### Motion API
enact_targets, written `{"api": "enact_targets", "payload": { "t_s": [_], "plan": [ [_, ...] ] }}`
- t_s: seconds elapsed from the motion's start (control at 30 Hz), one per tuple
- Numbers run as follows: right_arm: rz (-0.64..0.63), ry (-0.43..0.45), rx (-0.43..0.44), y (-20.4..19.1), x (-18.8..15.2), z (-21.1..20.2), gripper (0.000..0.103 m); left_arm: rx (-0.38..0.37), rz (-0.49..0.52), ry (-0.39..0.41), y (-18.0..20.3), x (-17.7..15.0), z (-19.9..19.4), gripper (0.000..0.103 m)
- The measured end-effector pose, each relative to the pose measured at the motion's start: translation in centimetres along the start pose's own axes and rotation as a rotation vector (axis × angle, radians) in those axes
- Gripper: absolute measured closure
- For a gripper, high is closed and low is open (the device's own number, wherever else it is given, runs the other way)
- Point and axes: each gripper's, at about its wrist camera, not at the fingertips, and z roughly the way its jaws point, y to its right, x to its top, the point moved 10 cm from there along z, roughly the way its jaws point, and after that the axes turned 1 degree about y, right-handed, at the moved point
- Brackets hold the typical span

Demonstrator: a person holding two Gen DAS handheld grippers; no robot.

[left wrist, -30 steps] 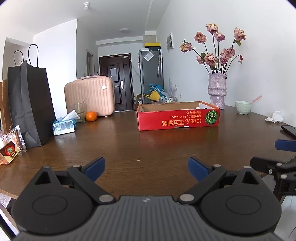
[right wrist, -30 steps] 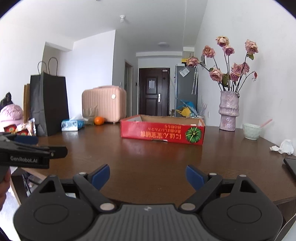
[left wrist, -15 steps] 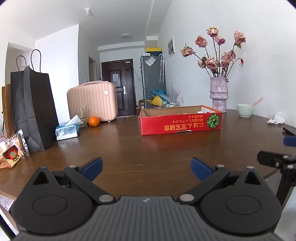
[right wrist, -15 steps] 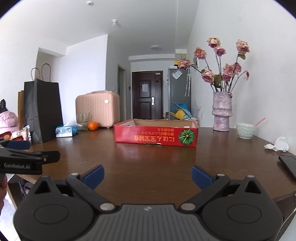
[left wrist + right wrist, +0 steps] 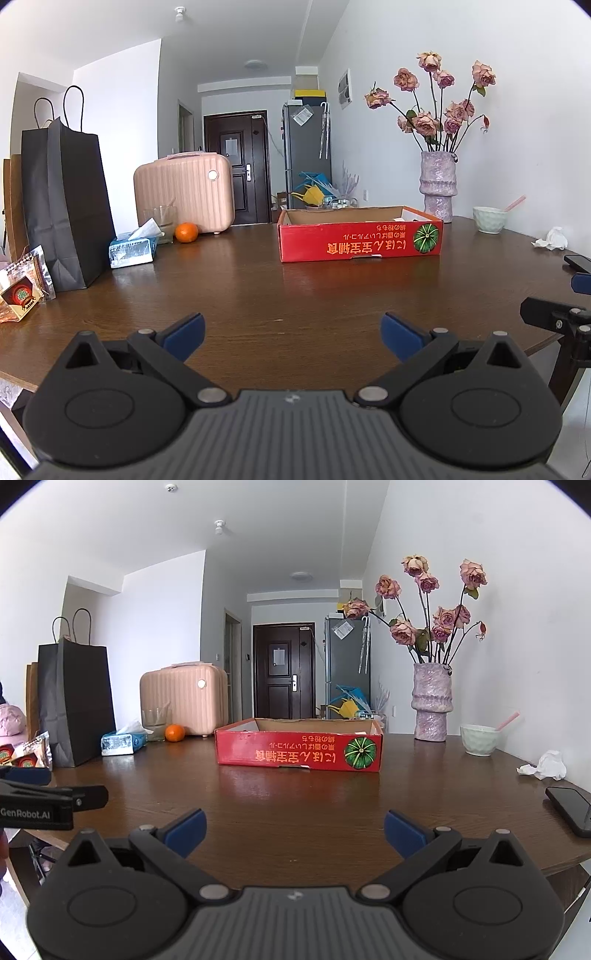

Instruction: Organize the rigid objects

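Brown table (image 5: 295, 295) with red box (image 5: 360, 236); both tongs (image 5: 291, 330) (image 5: 294, 827) agape, empty.

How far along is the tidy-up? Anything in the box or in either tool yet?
Done: nothing visible; what the red box holds can't be seen from this low angle. In hand: nothing; left tool and right tool are both open and empty above the table. Left: the orange, tissue pack, bowl and phone sit loose on the table.
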Motion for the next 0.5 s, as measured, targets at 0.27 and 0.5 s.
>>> {"api": "enact_targets", "payload": {
  "t_s": [0.27, 0.5],
  "plan": [
    [0.008, -0.006, -0.006, 0.24, -0.11, 0.08, 0.0, 0.002, 0.001, -0.002, 0.03, -0.04, -0.01, 0.0],
    [0.022, -0.013, -0.008, 0.48, -0.15, 0.24, 0.0, 0.009, 0.001, 0.008, 0.04, 0.06, -0.21, 0.0]
  ]
}}
